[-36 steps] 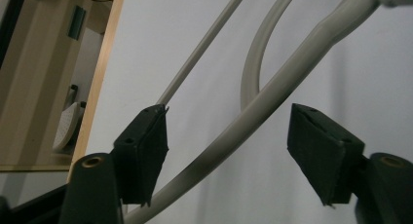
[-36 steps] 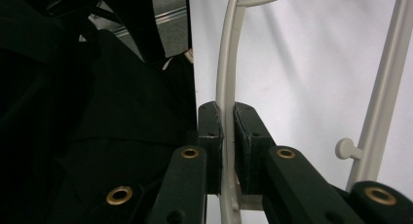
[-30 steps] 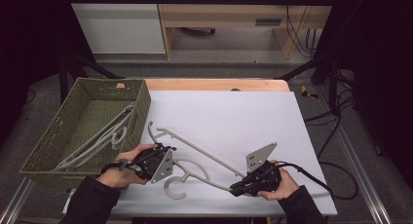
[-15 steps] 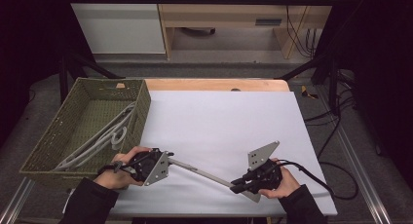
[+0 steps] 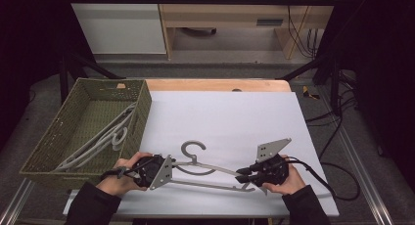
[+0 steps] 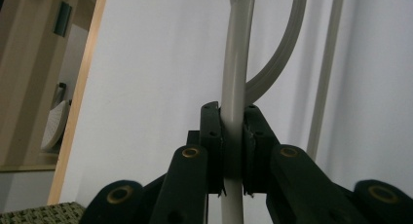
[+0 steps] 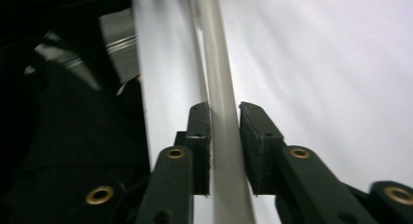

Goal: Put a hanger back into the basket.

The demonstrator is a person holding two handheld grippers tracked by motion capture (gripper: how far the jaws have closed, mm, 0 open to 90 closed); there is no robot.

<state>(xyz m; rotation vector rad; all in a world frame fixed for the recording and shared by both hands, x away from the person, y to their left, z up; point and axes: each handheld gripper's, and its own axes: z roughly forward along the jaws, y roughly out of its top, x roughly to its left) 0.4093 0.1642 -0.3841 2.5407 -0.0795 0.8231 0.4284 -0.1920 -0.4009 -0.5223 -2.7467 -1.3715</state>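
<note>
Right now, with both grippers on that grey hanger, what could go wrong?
1. The right gripper has just been opening; a gap shows beside the hanger bar, so that end may drop.
2. The left gripper is clamped on one arm alone; the hanger could swing or twist when lifted.
3. The basket already holds hangers; hooks may tangle going in.

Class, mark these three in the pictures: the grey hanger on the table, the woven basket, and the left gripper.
hanger (image 5: pixel 192 147), high view, on its hook.
basket (image 5: pixel 142 110), high view, on its right wall.
left gripper (image 6: pixel 233 136), left gripper view, midway between its fingertips.
</note>
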